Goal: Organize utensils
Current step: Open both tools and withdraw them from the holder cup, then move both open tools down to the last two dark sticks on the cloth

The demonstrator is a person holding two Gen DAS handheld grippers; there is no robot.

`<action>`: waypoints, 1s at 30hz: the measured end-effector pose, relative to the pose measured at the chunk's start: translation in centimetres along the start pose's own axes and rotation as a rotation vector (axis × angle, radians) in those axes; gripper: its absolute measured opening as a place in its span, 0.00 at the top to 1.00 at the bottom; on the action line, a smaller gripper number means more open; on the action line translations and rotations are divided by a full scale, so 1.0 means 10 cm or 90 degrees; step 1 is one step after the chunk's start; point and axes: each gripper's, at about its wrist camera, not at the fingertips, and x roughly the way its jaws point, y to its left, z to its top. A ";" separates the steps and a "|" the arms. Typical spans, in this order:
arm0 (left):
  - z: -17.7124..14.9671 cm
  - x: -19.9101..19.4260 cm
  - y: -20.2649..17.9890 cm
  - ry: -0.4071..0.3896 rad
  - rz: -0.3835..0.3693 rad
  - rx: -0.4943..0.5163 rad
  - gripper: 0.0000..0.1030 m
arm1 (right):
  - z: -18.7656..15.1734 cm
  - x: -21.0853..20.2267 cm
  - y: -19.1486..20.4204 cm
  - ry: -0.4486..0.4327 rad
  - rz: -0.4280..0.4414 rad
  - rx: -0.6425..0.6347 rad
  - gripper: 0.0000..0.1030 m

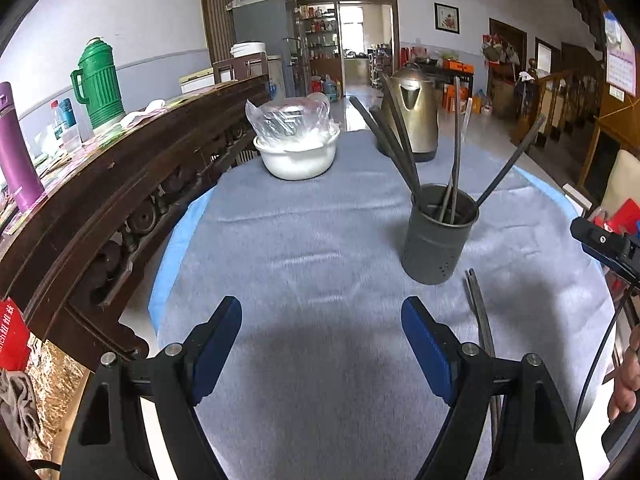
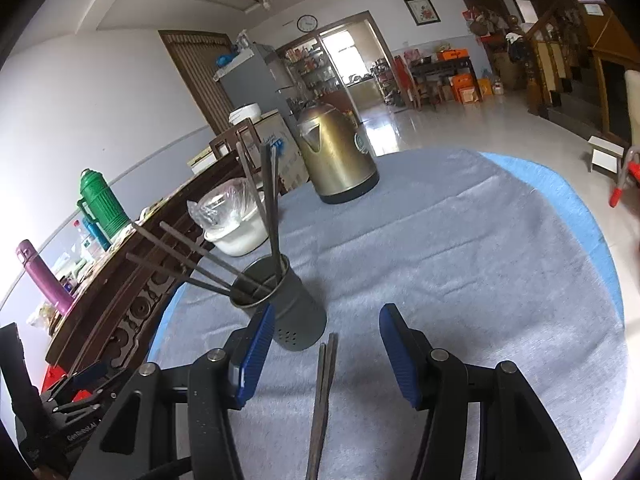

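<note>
Lying between open right gripper [image 2: 326,344] jaws: chopsticks [image 2: 322,392], untouched; left gripper [image 1: 322,320] open, empty

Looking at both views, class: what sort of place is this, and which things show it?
Most likely a lived-in home's dining room: a cloth-covered table with a kettle and chopstick holder, and a fridge behind.

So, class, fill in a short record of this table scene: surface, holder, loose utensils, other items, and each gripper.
surface: grey cloth over a blue-edged table
holder: dark metal cup, several chopsticks standing in it
loose utensils: chopstick pair flat on the cloth beside the cup
other items: white bowl with plastic bag, brass-coloured kettle
left gripper: open, empty
right gripper: open, straddling the loose pair, not touching it
</note>
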 end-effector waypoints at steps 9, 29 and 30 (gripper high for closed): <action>-0.03 0.06 -0.02 0.023 0.005 0.003 0.20 | -0.05 0.10 0.02 0.021 0.006 0.000 0.43; -0.08 0.24 -0.10 0.069 0.006 0.017 0.20 | -0.14 0.28 0.01 0.054 0.014 -0.002 0.44; -0.08 0.25 -0.10 0.072 0.006 0.018 0.20 | -0.15 0.29 0.00 0.055 0.014 0.000 0.44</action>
